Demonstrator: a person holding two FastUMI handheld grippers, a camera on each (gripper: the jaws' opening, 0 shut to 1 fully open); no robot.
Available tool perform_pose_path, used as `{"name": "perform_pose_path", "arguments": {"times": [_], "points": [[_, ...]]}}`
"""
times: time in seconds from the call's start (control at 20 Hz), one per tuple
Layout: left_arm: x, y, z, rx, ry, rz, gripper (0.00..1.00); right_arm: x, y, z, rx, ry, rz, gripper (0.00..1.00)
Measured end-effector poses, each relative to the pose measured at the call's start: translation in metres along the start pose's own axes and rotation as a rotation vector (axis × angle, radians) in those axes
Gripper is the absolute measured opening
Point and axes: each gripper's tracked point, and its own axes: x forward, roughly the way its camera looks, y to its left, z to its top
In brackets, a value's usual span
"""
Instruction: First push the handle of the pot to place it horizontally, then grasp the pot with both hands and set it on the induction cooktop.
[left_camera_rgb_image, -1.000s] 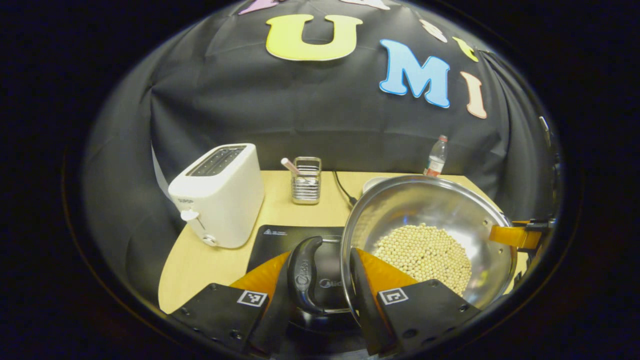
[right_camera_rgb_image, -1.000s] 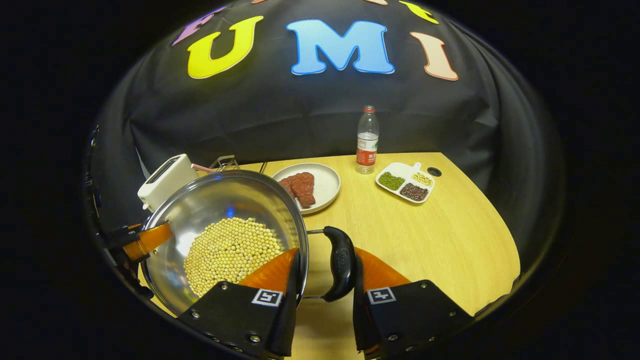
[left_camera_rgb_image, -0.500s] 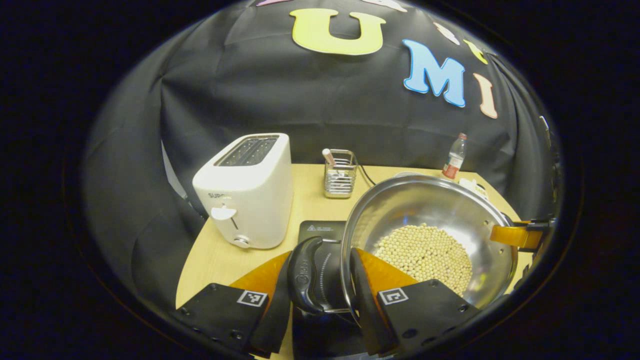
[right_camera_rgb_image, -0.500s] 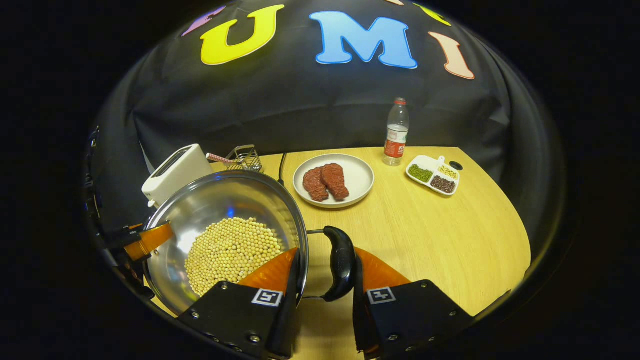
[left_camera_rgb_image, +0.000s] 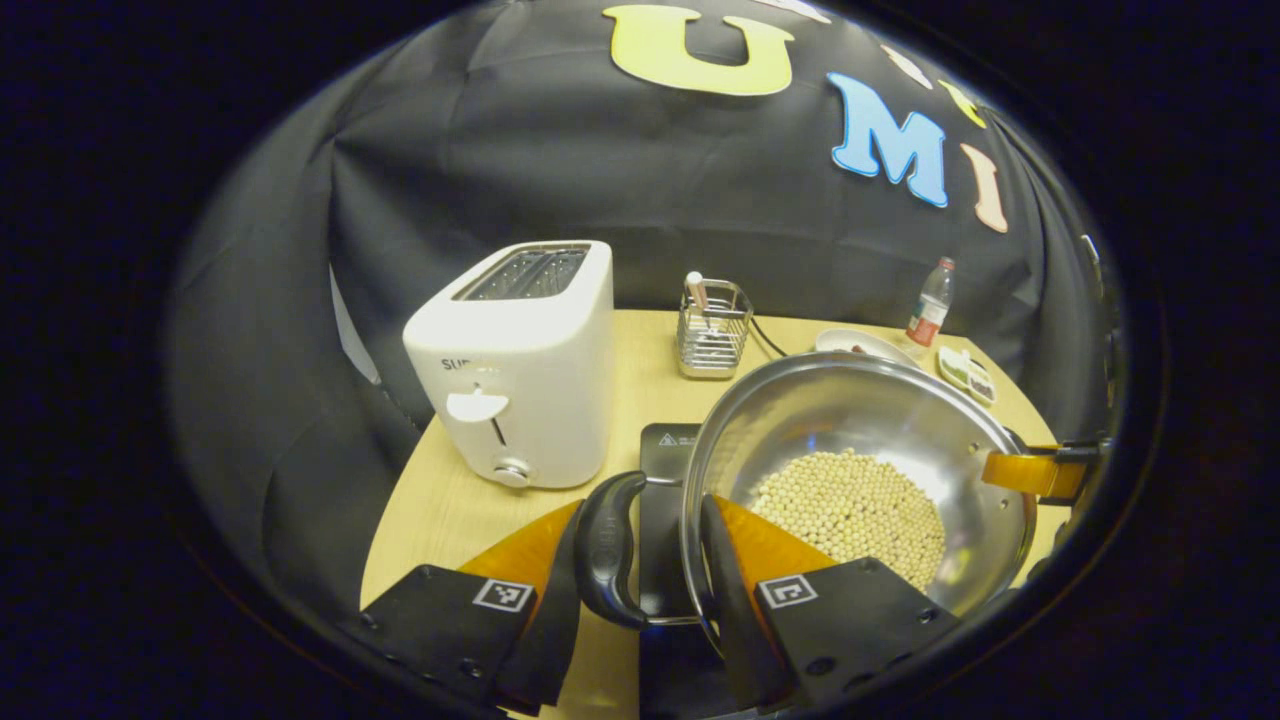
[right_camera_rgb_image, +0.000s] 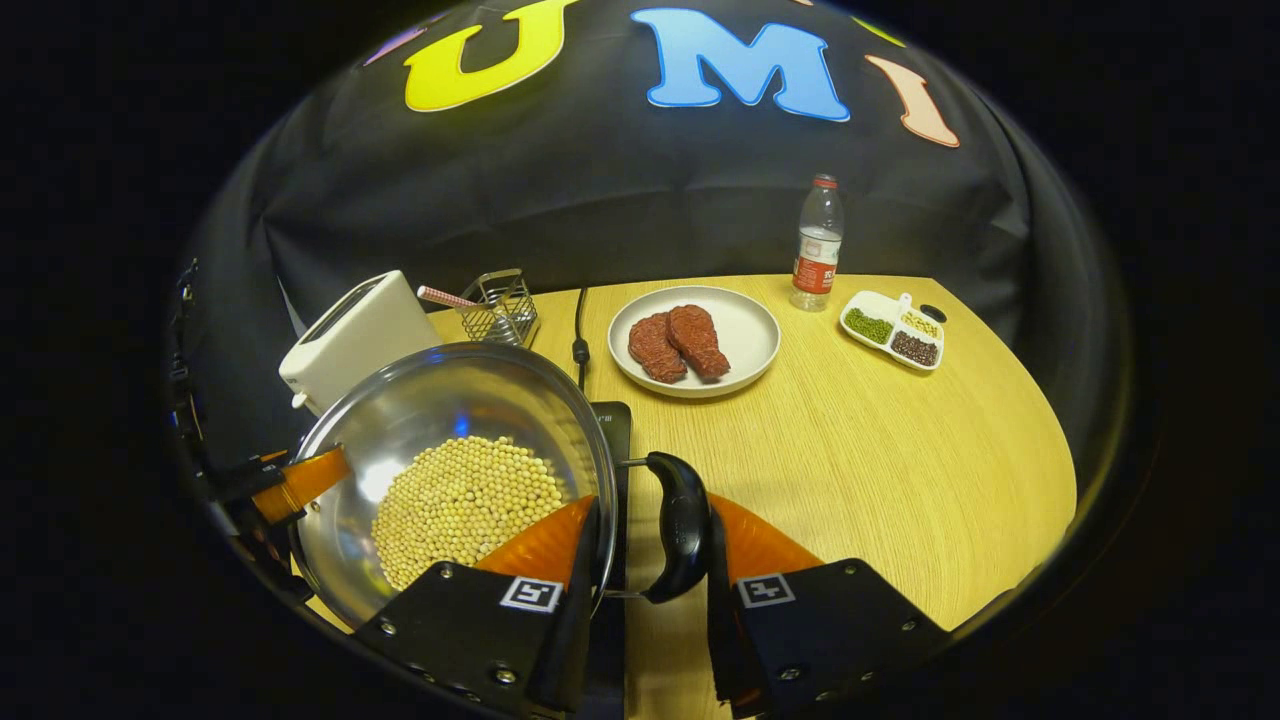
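The steel pot (left_camera_rgb_image: 880, 420) holds pale beans (left_camera_rgb_image: 850, 505) and has a black loop handle on each side. My left gripper (left_camera_rgb_image: 640, 560) is shut on the pot's left handle (left_camera_rgb_image: 603, 545), one finger outside the loop and one inside the rim. In the right gripper view the pot (right_camera_rgb_image: 440, 410) sits at the lower left. My right gripper (right_camera_rgb_image: 650, 545) is clamped the same way on the right handle (right_camera_rgb_image: 682, 525). The black induction cooktop (left_camera_rgb_image: 665, 450) lies under the pot, and its edge (right_camera_rgb_image: 612, 425) shows beside the rim. I cannot tell whether the pot touches it.
A white toaster (left_camera_rgb_image: 520, 365) stands close on the left of the cooktop. Behind it are a wire holder (left_camera_rgb_image: 712, 330) and a power cord (right_camera_rgb_image: 578, 335). A plate of meat (right_camera_rgb_image: 695, 340), a water bottle (right_camera_rgb_image: 817, 245) and a divided dish (right_camera_rgb_image: 893, 330) stand on the wooden table (right_camera_rgb_image: 880, 450).
Both grippers have carried the pot toward the toaster side. The toaster looks nearer, and the cooktop edge has come into the right gripper view. Both grips are unchanged.
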Motion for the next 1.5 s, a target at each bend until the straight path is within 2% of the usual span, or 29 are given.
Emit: {"name": "perform_pose_path", "arguments": {"times": [0.15, 0.3, 0.35, 0.4, 0.45, 0.9, 1.1, 1.15, 1.2, 1.3, 1.35, 1.5], "points": [[0.001, 0.001, 0.000, -0.008, -0.007, 0.005, 0.65, 0.001, 0.000, 0.001, 0.003, -0.002, 0.000, 0.52], [-0.001, 0.006, 0.010, -0.005, -0.052, 0.050, 0.73, 0.000, 0.008, -0.001, -0.003, -0.006, 0.039, 0.57], [-0.003, 0.005, 0.014, -0.002, -0.070, 0.059, 0.87, -0.001, 0.011, -0.001, -0.010, -0.014, 0.053, 0.65], [-0.003, 0.005, 0.016, -0.001, -0.083, 0.069, 0.94, -0.001, 0.009, -0.003, -0.018, -0.023, 0.045, 0.74], [-0.006, 0.006, 0.017, -0.004, -0.092, 0.076, 1.00, -0.004, 0.007, 0.000, -0.027, -0.035, 0.033, 1.00], [-0.030, 0.019, 0.041, -0.012, -0.224, 0.142, 1.00, -0.023, 0.005, 0.023, -0.005, -0.127, 0.037, 0.98], [-0.063, 0.008, 0.073, 0.017, -0.335, 0.131, 1.00, -0.052, -0.001, 0.047, -0.041, -0.240, 0.030, 0.98], [-0.072, 0.002, 0.079, 0.024, -0.359, 0.128, 1.00, -0.063, -0.005, 0.054, -0.051, -0.269, 0.023, 0.98], [-0.081, -0.005, 0.085, 0.027, -0.379, 0.125, 0.95, -0.073, -0.008, 0.059, -0.051, -0.298, 0.027, 0.98], [-0.105, -0.024, 0.100, 0.028, -0.436, 0.110, 0.95, -0.093, -0.018, 0.073, -0.050, -0.362, 0.029, 0.98], [-0.120, -0.035, 0.109, 0.028, -0.473, 0.102, 1.00, -0.104, -0.025, 0.080, -0.057, -0.396, 0.020, 0.98], [-0.163, -0.066, 0.126, 0.027, -0.563, 0.091, 1.00, -0.140, -0.053, 0.093, -0.077, -0.484, 0.009, 0.98]]}}
